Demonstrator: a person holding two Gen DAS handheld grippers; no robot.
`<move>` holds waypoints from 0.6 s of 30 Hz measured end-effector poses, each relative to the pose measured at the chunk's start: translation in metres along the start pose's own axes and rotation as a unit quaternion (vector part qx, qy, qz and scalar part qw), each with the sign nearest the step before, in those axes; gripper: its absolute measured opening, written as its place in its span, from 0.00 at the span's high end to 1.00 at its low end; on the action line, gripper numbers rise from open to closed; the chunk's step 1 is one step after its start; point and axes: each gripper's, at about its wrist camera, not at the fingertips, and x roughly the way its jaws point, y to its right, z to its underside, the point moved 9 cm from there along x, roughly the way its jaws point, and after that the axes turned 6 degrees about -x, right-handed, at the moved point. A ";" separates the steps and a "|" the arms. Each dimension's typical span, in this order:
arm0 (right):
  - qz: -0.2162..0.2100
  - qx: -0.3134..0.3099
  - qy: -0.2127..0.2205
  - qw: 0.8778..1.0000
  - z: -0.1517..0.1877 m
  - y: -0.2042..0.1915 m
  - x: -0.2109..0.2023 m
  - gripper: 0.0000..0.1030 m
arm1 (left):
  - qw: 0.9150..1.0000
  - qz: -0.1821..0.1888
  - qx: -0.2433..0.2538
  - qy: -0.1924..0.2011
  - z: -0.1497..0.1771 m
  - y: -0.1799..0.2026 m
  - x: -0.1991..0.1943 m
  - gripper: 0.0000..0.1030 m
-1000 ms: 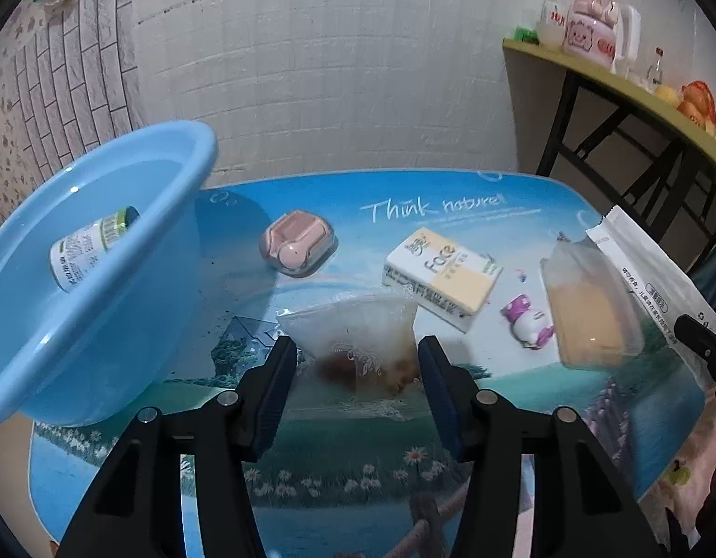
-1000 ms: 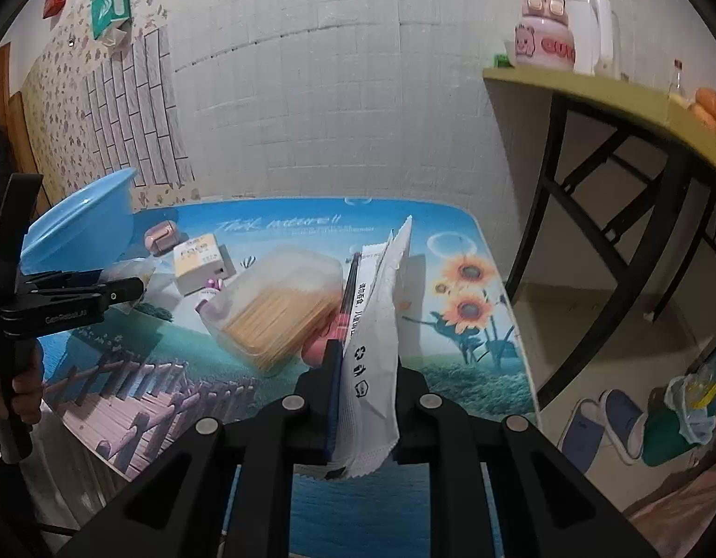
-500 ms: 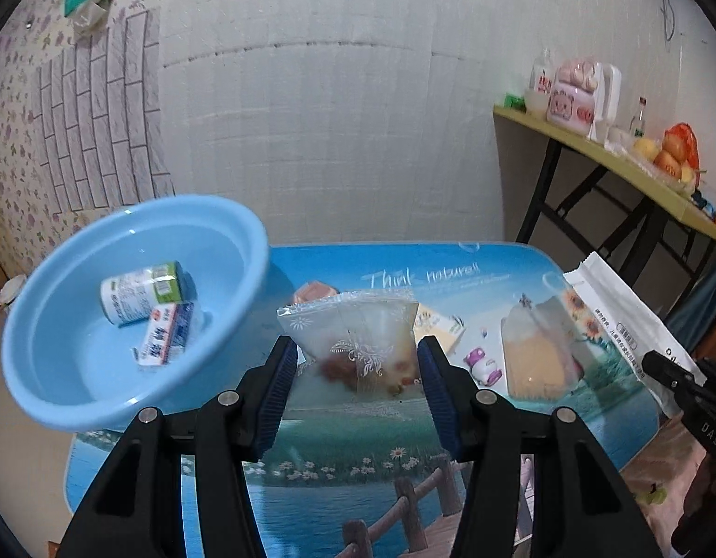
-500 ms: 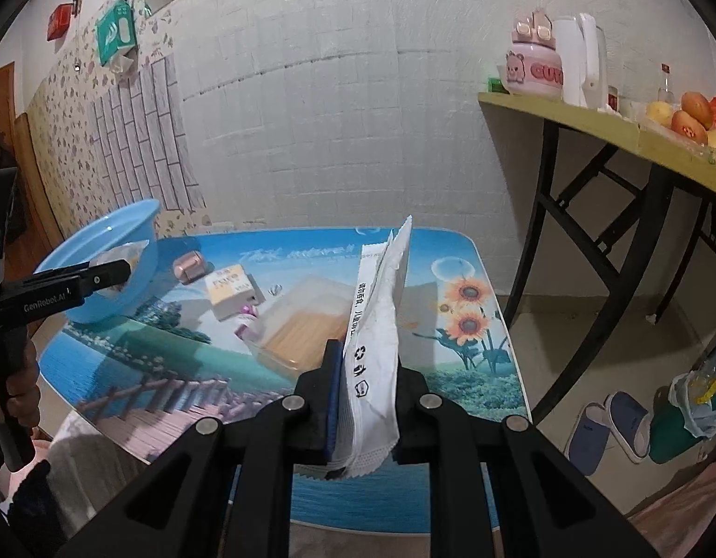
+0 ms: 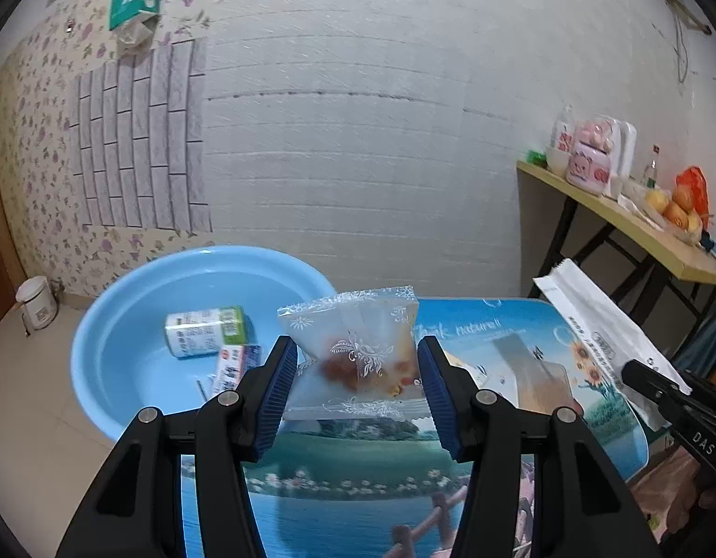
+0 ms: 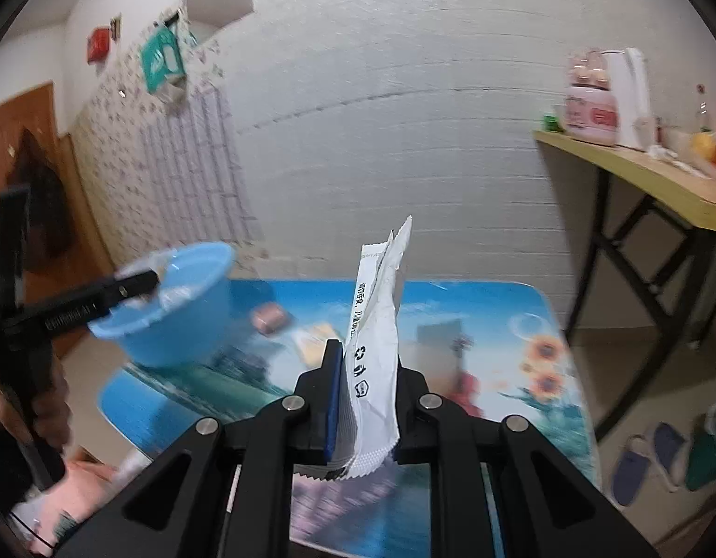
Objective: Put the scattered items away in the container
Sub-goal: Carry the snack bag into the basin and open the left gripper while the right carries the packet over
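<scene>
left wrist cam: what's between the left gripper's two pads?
A clear snack packet with reddish-brown pieces inside, clamped in the left gripper. The left wrist view shows it, with the blue basin behind.

Between my left gripper [image 5: 355,383]'s ribbed blue rubbery pads [image 5: 279,379] sits a clear, glossy plastic snack packet [image 5: 358,348] with a white printed pattern. My right gripper [image 6: 362,407], matt black plastic with bright metal screws, pinches a crinkled white packet [image 6: 376,325] that looks like matt paper or foil with serrated ends. The blue basin [image 5: 125,372] at the table's left edge is smooth, shiny plastic. The table [image 5: 474,330] wears a glossy printed cover.
</scene>
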 end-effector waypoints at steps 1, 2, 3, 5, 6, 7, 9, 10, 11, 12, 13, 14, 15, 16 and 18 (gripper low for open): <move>-0.007 0.000 0.001 1.000 -0.004 -0.005 0.005 0.84 | 1.000 -0.002 -0.004 0.004 -0.003 -0.005 -0.002 0.50; -0.017 0.000 0.002 1.000 -0.009 -0.013 0.012 0.84 | 1.000 -0.004 -0.008 0.006 -0.006 -0.010 -0.002 0.50; -0.024 0.000 0.004 1.000 -0.013 -0.019 0.016 0.84 | 1.000 -0.007 -0.012 0.006 -0.008 -0.015 0.000 0.50; -0.042 0.002 0.008 0.999 -0.022 -0.032 0.023 0.84 | 1.000 -0.015 -0.021 -0.004 -0.010 -0.025 0.005 0.50; -0.051 0.003 0.011 0.999 -0.027 -0.039 0.026 0.84 | 0.999 -0.018 -0.025 -0.007 -0.011 -0.029 0.006 0.50; -0.056 0.003 0.013 0.998 -0.030 -0.044 0.027 0.84 | 0.999 -0.019 -0.027 -0.008 -0.011 -0.033 0.005 0.50; -0.067 0.001 0.016 0.998 -0.035 -0.055 0.031 0.84 | 0.999 -0.025 -0.023 -0.002 -0.013 -0.038 0.002 0.50; -0.070 0.000 0.014 0.997 -0.036 -0.059 0.033 0.84 | 0.999 -0.028 -0.023 -0.001 -0.013 -0.040 0.001 0.50; -0.072 -0.004 0.010 0.997 -0.036 -0.063 0.035 0.84 | 0.999 -0.030 -0.025 -0.001 -0.014 -0.043 0.000 0.50; -0.075 -0.008 0.005 0.997 -0.036 -0.068 0.038 0.84 | 0.999 -0.032 -0.029 -0.001 -0.014 -0.047 -0.001 0.50; -0.078 -0.012 0.003 0.997 -0.035 -0.071 0.040 0.84 | 0.999 -0.034 -0.032 0.000 -0.015 -0.049 -0.001 0.50; -0.081 -0.016 0.001 0.997 -0.035 -0.076 0.041 0.84 | 0.999 -0.035 -0.034 0.003 -0.016 -0.052 -0.003 0.50; -0.083 -0.019 0.001 0.996 -0.036 -0.079 0.042 0.84 | 0.999 -0.037 -0.036 0.004 -0.017 -0.055 -0.004 0.50; -0.085 -0.021 0.001 0.996 -0.036 -0.082 0.041 0.84 | 0.999 -0.038 -0.038 0.005 -0.018 -0.057 -0.004 0.50; -0.089 -0.023 0.000 0.996 -0.036 -0.086 0.043 0.84 | 0.998 -0.040 -0.042 0.007 -0.020 -0.061 -0.004 0.50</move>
